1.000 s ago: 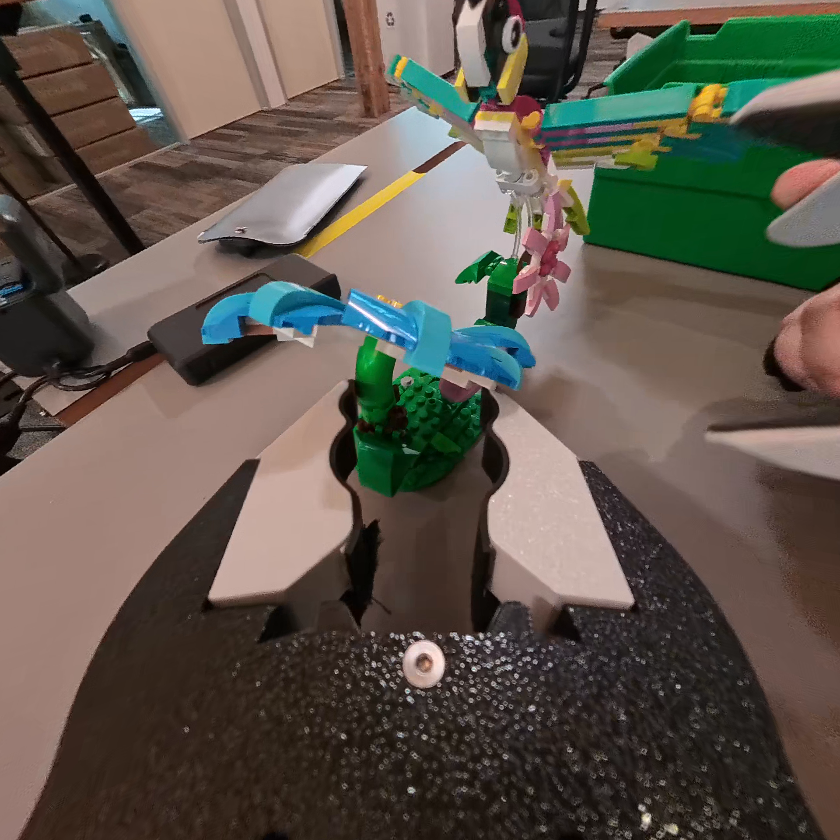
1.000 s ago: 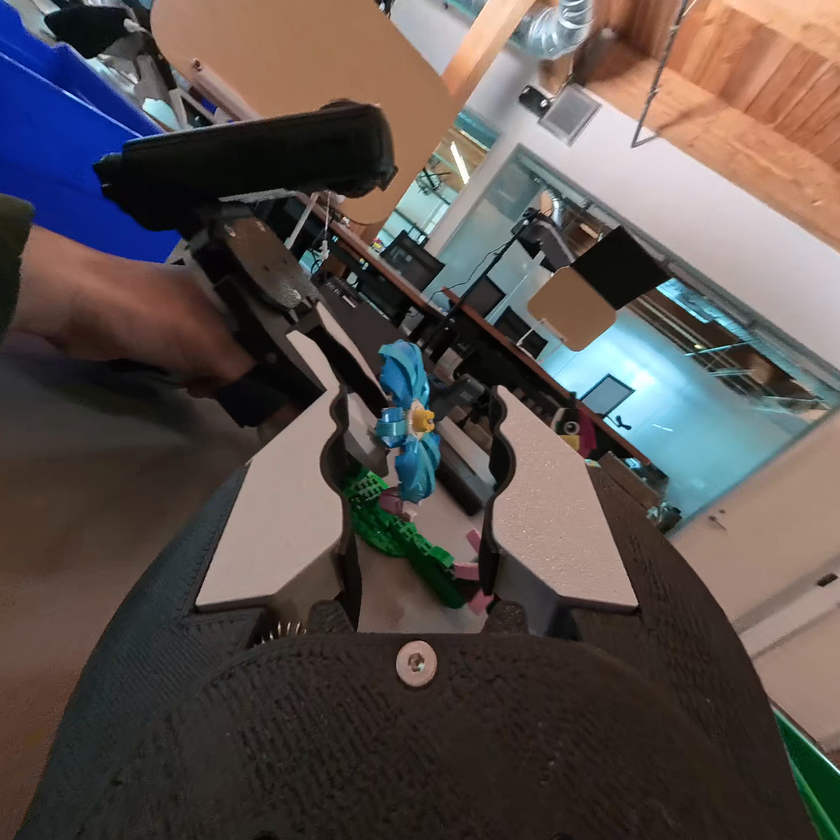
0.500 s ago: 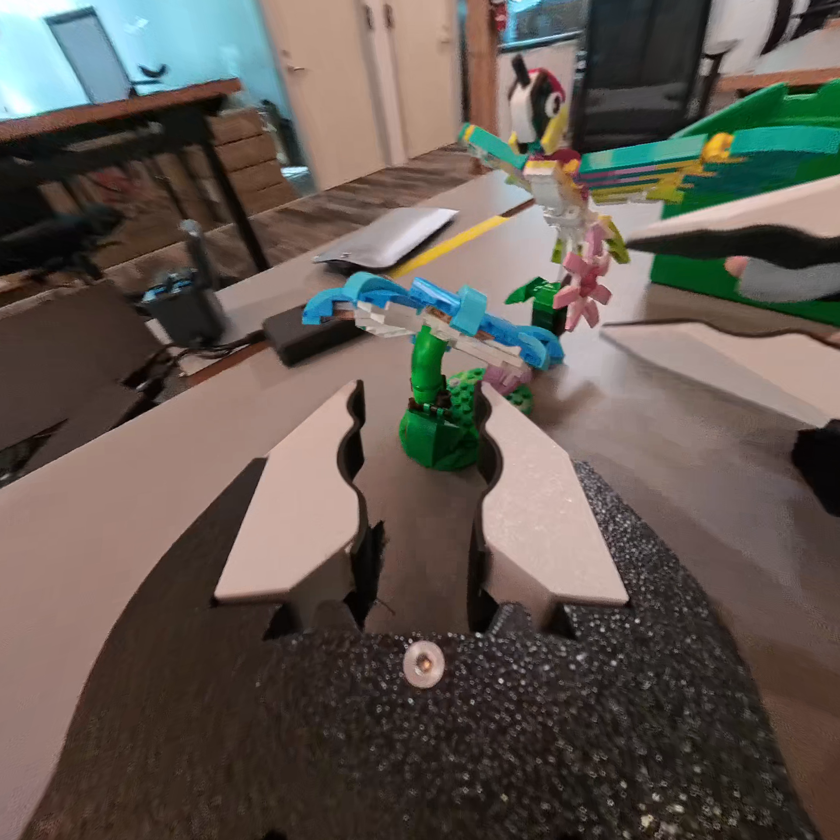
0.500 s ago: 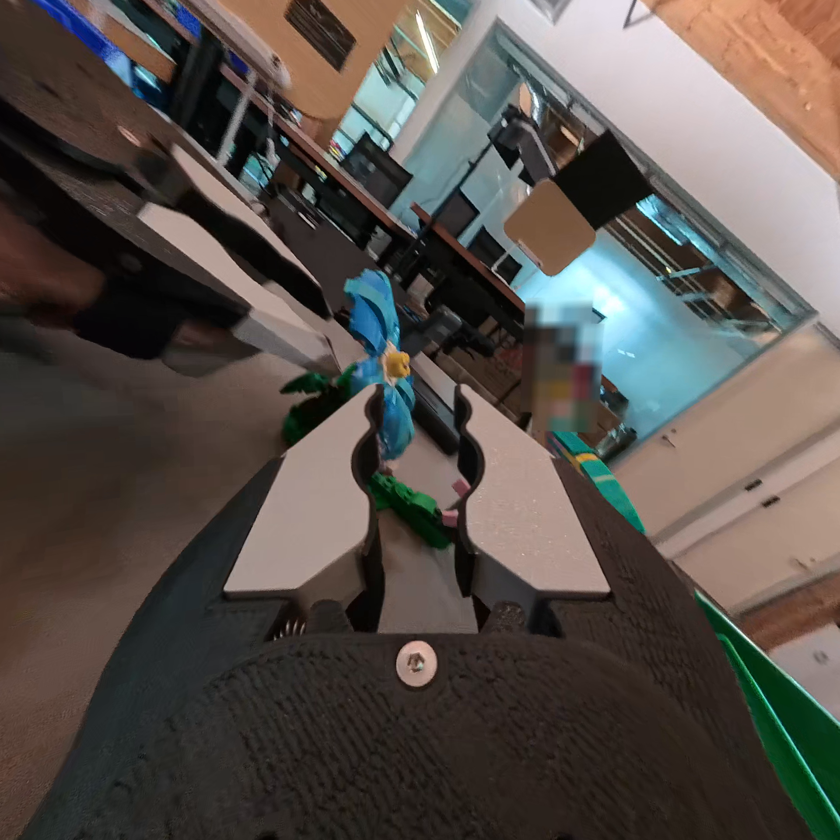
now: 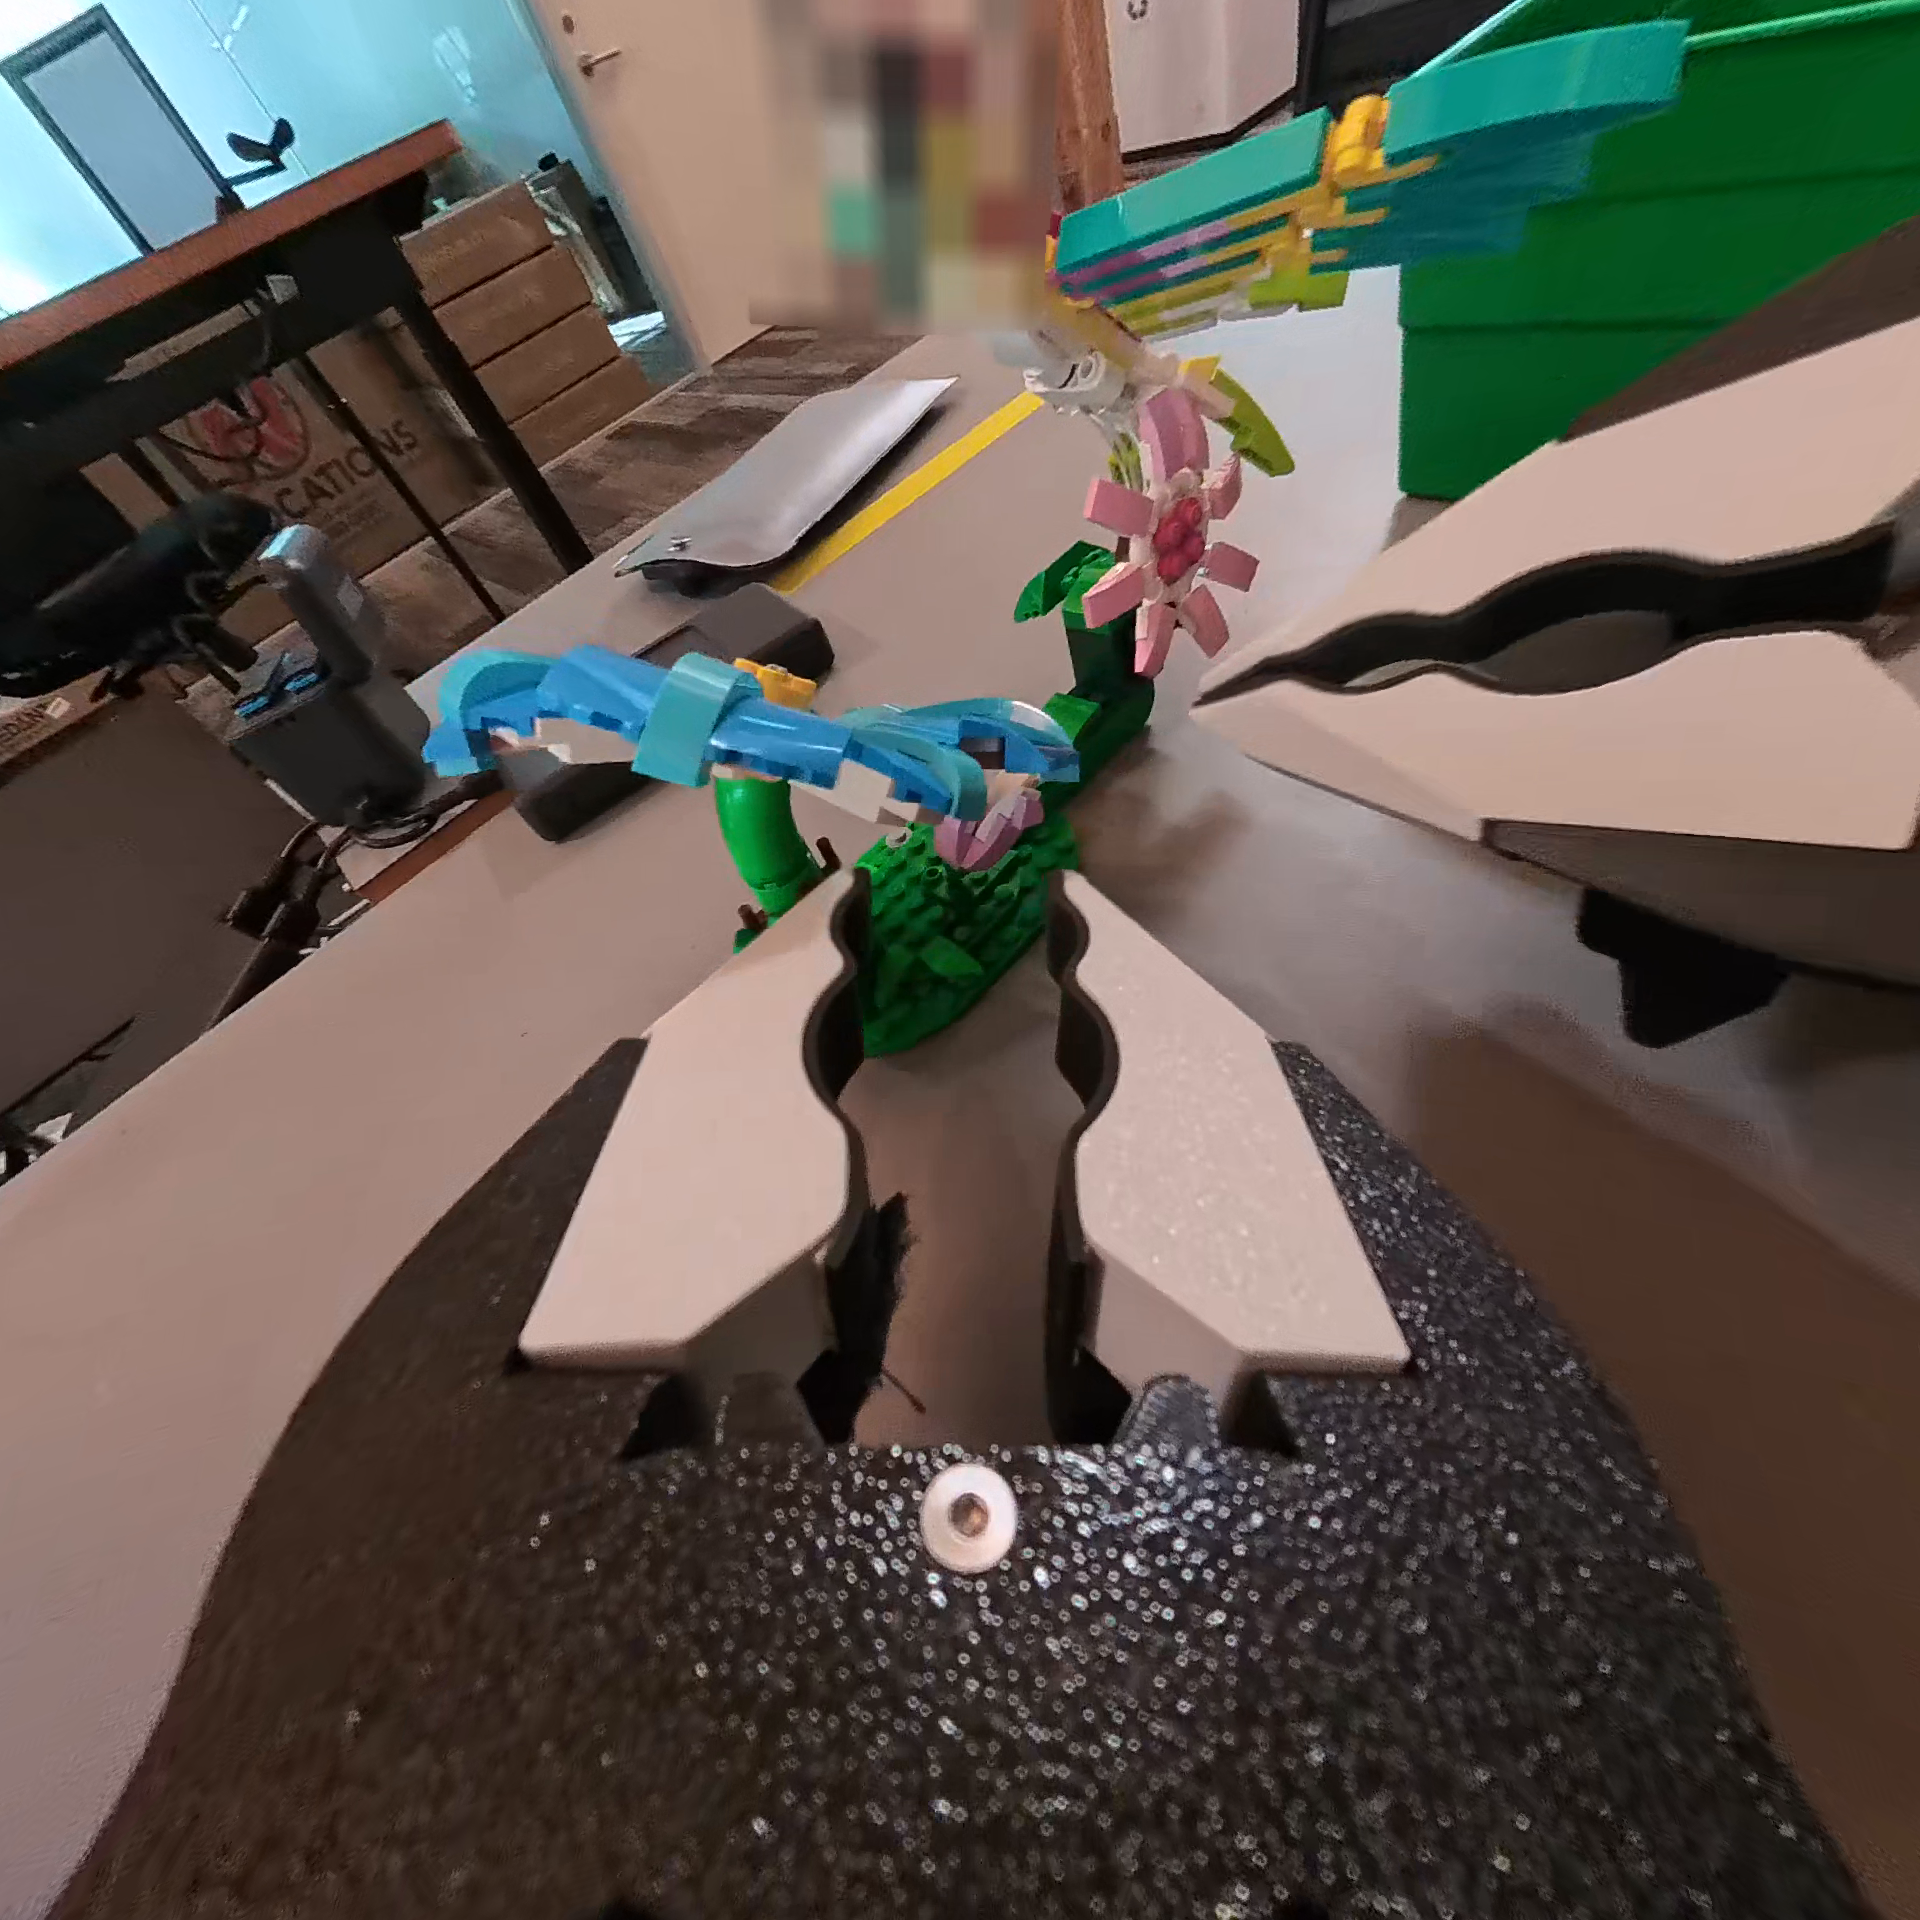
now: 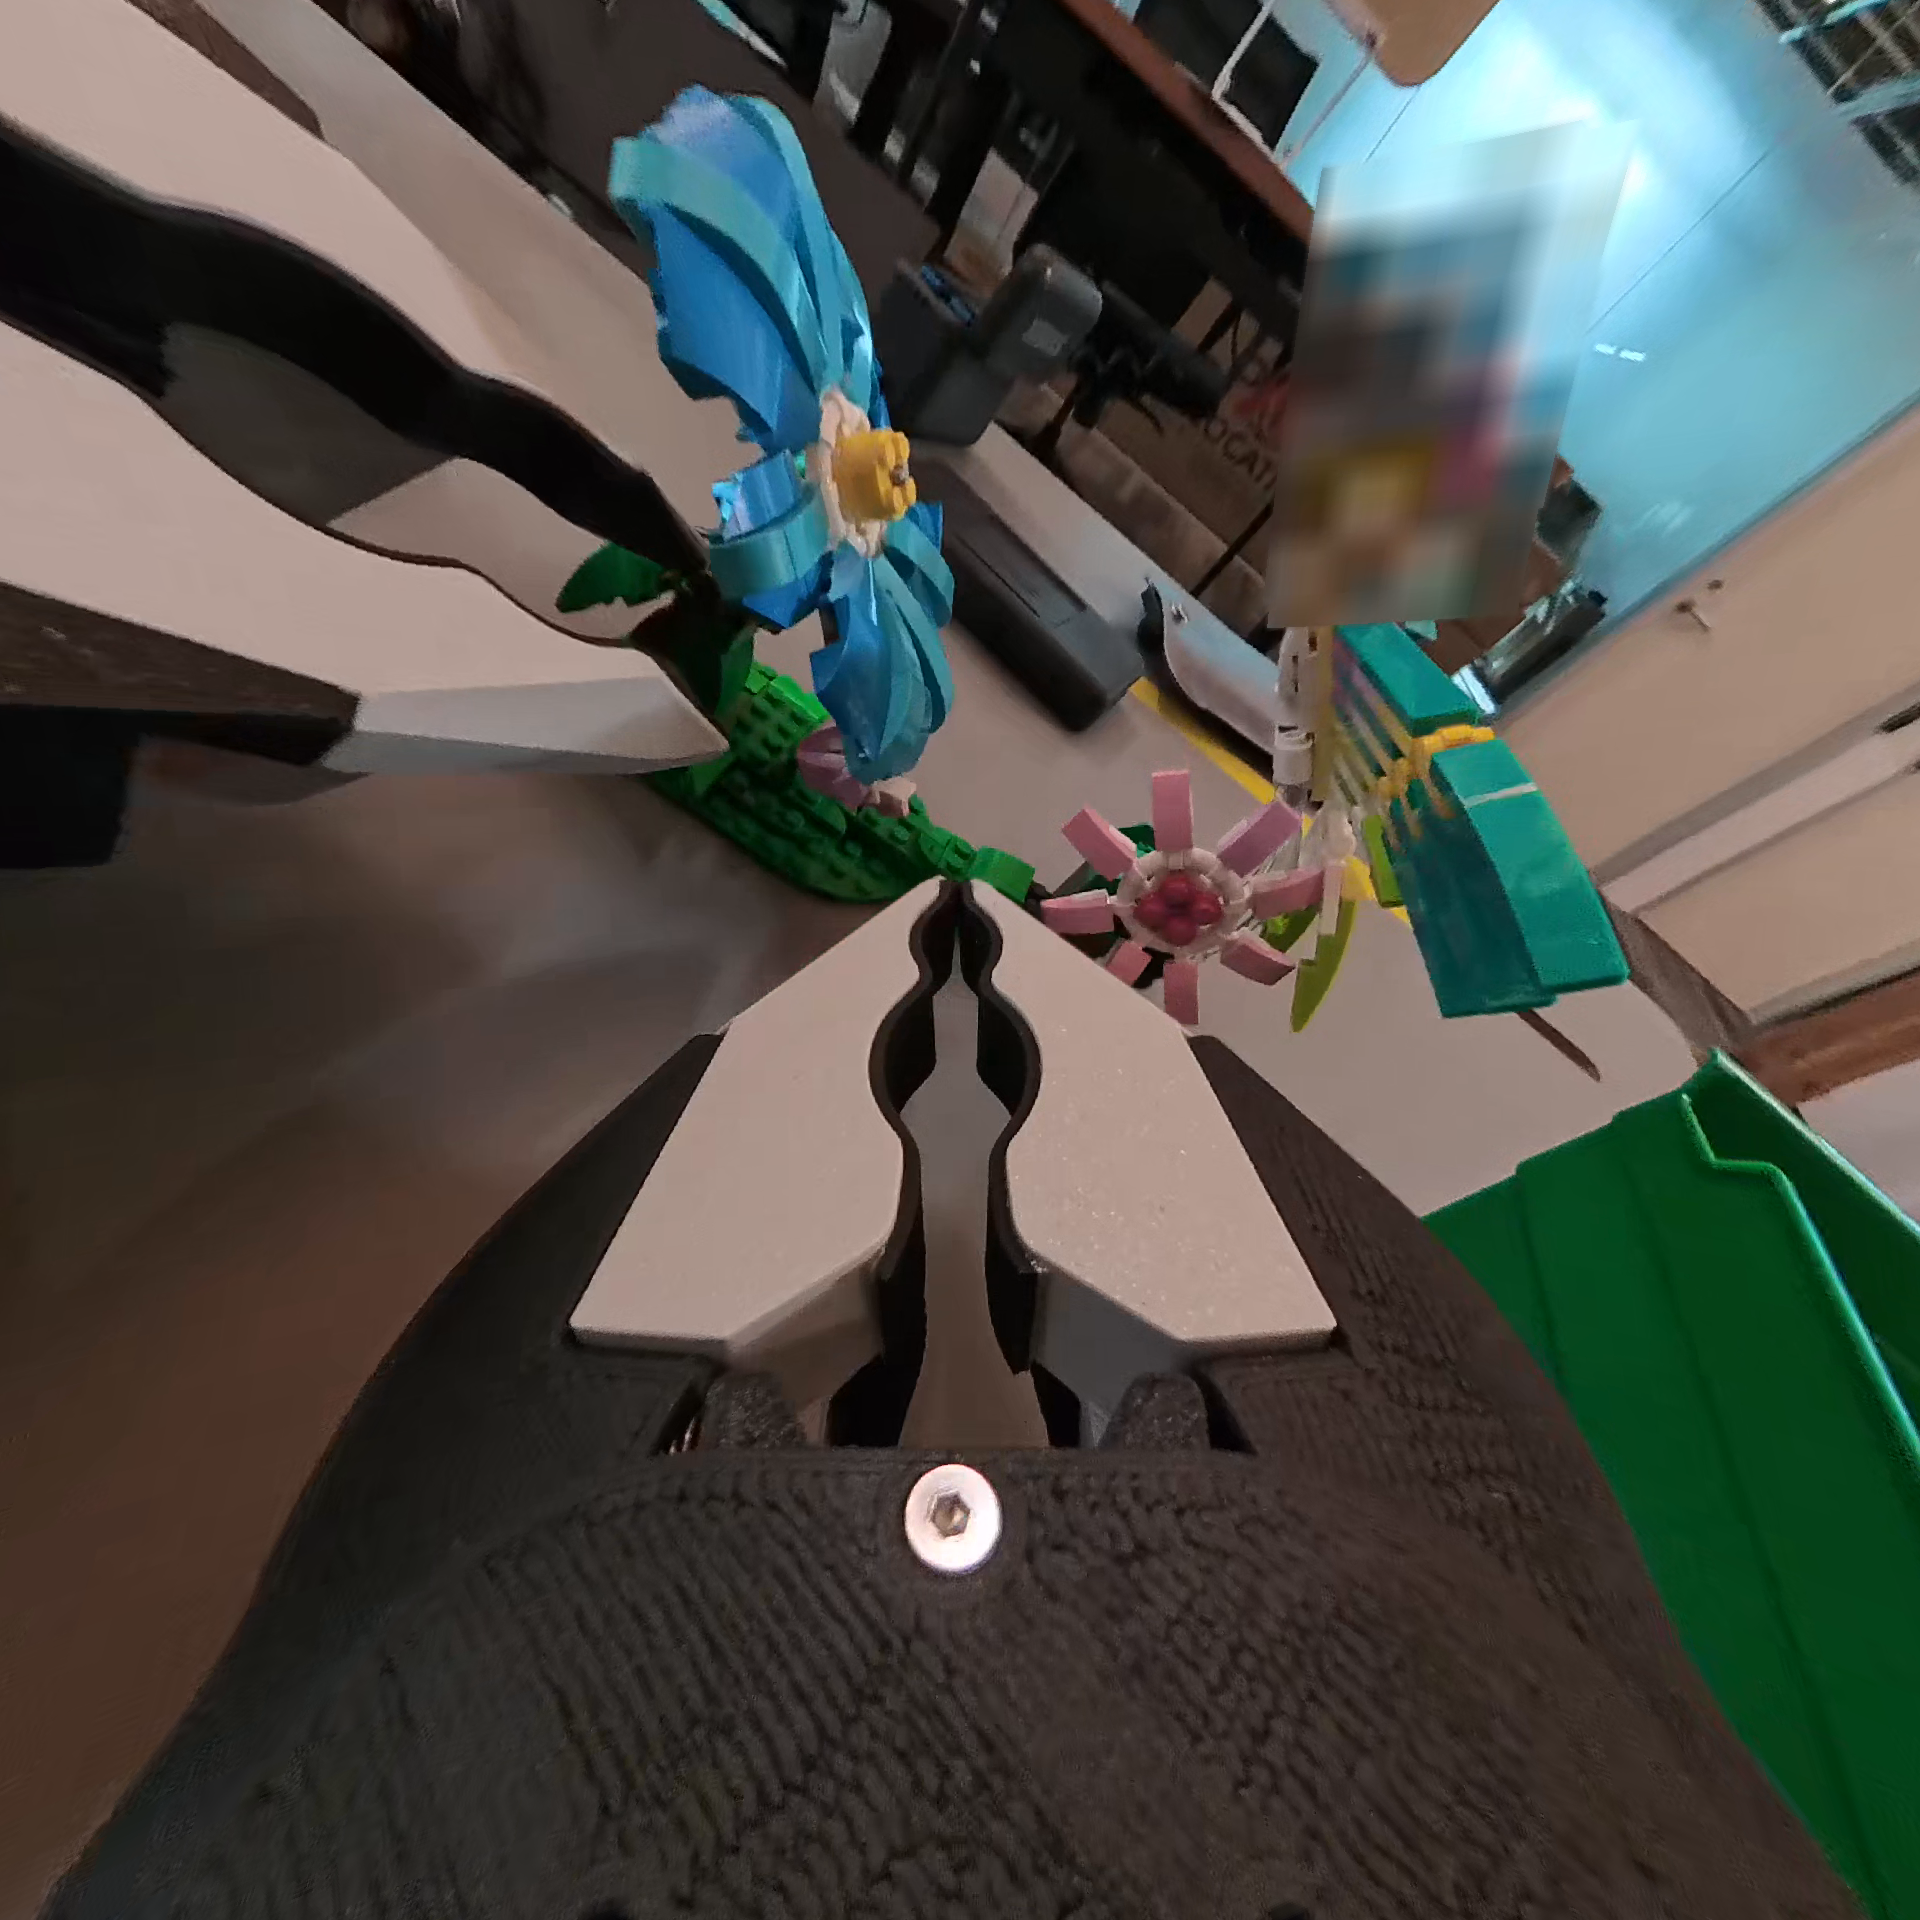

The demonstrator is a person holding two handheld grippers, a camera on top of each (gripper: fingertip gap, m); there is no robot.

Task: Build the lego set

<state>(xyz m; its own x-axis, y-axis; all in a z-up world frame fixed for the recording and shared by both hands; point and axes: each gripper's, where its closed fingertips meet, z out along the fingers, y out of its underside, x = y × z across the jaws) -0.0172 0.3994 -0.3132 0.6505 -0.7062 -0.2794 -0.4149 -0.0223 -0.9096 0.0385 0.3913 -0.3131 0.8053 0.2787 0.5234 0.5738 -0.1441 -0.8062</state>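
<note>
A brick model stands on the grey table [image 5: 312,1143]: a green base [image 5: 935,935] with a big blue flower [image 5: 727,717], a pink flower [image 5: 1169,540] and a teal-winged bird [image 5: 1351,187] above. My left gripper [image 5: 951,899] has its jaws narrowed around the base, with the tips against its sides. The right wrist view shows this gripper [image 6: 712,655] under the blue flower [image 6: 810,416]. My right gripper [image 6: 951,891] is shut, tips together at the edge of the base [image 6: 810,821], beside the pink flower [image 6: 1179,909]. I see nothing between its tips. The left wrist view shows it coming in from the right [image 5: 1205,696].
A green bin [image 5: 1662,364] stands at the right behind the model and shows in the right wrist view [image 6: 1714,1351]. A silver pouch [image 5: 810,468], a yellow floor-tape line [image 5: 914,478] and a black box [image 5: 758,639] lie beyond. The table's left edge drops to a cabled device [image 5: 332,686]. There is about 6 cm between the tips of the two grippers. About 5 cm separates my right fingertips from the pink flower [image 5: 1169,540]. It turns up in the right wrist view [image 6: 1171,899] as well.
My left jaws have narrowed onto the green base and moved closer. My right gripper has gone from open to shut and swung down to the base beside the pink flower.
</note>
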